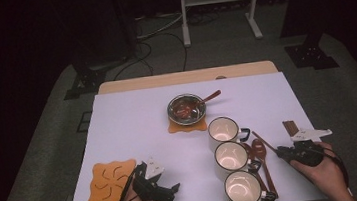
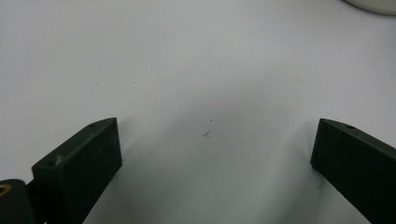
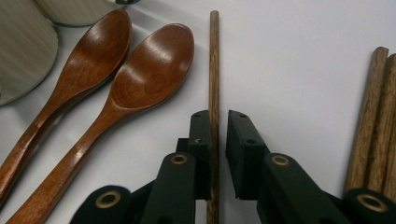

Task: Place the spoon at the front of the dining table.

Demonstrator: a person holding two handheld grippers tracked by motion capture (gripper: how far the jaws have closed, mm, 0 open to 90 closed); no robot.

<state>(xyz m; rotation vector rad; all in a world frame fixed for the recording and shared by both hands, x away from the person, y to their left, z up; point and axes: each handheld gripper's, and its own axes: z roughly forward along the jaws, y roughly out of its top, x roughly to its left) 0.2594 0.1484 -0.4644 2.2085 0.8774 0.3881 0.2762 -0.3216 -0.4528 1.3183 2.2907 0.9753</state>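
Note:
A single wooden chopstick lies on the white sheet, right of two wooden spoons. My right gripper straddles its near end. The left pad touches the stick and a thin gap shows at the right pad, so the jaws stand nearly closed but open. In the high view the right gripper rests at the table's right, at the chopstick. My left gripper stands wide open over bare white sheet, with nothing between its jaws. It sits near the front edge, right of an orange mat.
Three white mugs stand in a row left of the spoons. A bundle of chopsticks lies beyond the right gripper. A metal bowl with a spoon sits on an orange coaster mid-table.

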